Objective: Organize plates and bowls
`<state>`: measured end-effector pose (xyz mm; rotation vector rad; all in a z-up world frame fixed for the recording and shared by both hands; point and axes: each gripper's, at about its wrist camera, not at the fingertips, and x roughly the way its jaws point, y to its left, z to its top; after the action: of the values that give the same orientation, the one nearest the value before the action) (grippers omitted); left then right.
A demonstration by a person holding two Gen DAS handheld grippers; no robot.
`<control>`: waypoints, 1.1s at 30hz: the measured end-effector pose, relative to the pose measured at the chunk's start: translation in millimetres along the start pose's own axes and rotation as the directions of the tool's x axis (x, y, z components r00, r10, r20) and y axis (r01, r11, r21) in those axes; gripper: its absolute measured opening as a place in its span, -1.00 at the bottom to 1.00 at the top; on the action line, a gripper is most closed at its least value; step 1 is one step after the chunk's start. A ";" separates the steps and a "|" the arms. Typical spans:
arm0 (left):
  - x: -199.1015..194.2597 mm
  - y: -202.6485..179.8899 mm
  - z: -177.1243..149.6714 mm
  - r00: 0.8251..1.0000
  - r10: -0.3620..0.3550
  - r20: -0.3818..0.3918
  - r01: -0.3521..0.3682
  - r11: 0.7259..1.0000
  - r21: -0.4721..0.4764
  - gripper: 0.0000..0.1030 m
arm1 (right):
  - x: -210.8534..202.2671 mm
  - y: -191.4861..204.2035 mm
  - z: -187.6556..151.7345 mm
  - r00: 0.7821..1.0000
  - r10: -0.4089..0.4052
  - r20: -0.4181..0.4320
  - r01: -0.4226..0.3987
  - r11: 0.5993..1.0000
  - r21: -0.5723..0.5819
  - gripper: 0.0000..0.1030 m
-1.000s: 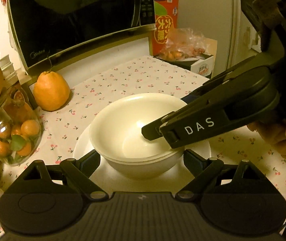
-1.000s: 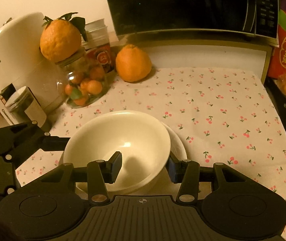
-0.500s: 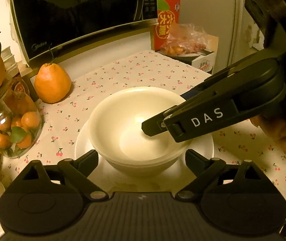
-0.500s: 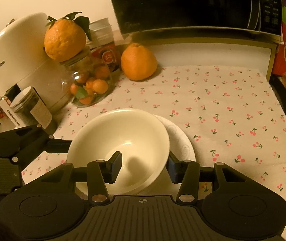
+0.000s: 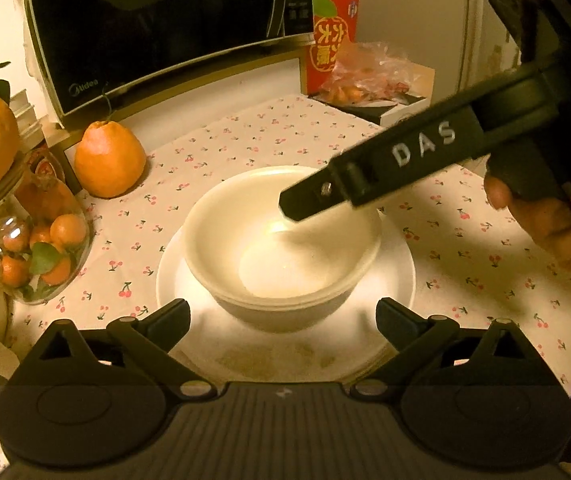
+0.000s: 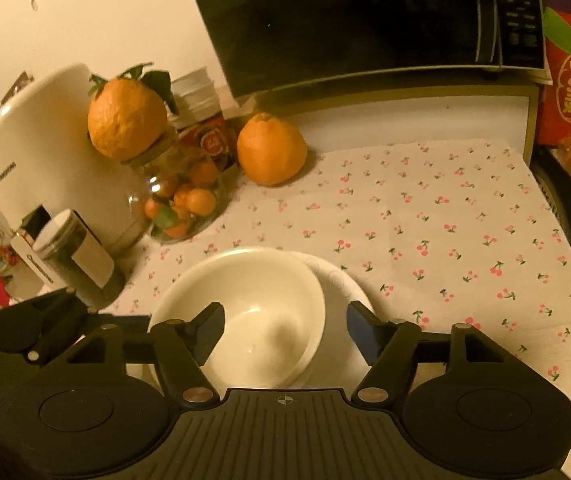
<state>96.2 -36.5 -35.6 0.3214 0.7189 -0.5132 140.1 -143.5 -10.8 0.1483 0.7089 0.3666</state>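
Item: stacked bowls (image 5: pixel 281 240), cream-white, nested one in the other (two rims show in the left wrist view), seated on a white plate (image 5: pixel 397 264).
Location: near edge of the bench (image 6: pixel 425 216), on the cherry-print cloth; a loose orange (image 6: pixel 271 148) lies toward 11 o'clock of the stack, a glass jar of small citrus (image 6: pixel 183 196) toward 10 o'clock, well apart from it.

Handling, as judged by eye: rigid, smooth and glossy, probably ceramic or melamine, so slippery under a pad and liable to chip if knocked or dropped. The nested pair may part if lifted by the upper rim alone. Moderate weight for one gripper. Best hold: pinch across the rim wall, one pad inside and one outside, at the near side; for the plate, its exposed lip at 3 o'clock.

Left hand-held gripper (image 5: pixel 283 320): jaws spread wide and just widened further, flanking the near side of the bowls, nothing between the pads, touching nothing.

Right hand-held gripper (image 6: pixel 283 330): jaws just opened to a middling gap; one finger hangs inside the upper bowl, the other outside over the plate, the bowl's rim between them, pads off it. Nothing held.
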 end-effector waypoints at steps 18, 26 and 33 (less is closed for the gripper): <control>-55.1 -4.8 -4.4 0.986 0.166 0.017 -0.159 0.967 -0.197 0.99 | -61.7 -24.2 -13.2 0.992 -0.122 0.015 0.122 0.992 0.038 0.72; -69.8 -14.8 -13.4 0.974 0.221 -0.044 -0.223 0.923 -0.314 0.99 | -87.8 0.3 -26.3 0.983 -0.184 0.002 0.183 0.982 0.047 0.94; -82.9 -19.3 -24.5 0.965 0.255 -0.066 -0.259 0.878 -0.403 0.99 | -94.5 23.4 -52.8 0.976 -0.216 -0.041 0.217 0.976 0.020 0.96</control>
<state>19.6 -13.9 2.5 0.0234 0.7618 -0.0991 32.7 -157.0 12.9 0.0855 0.7595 0.1526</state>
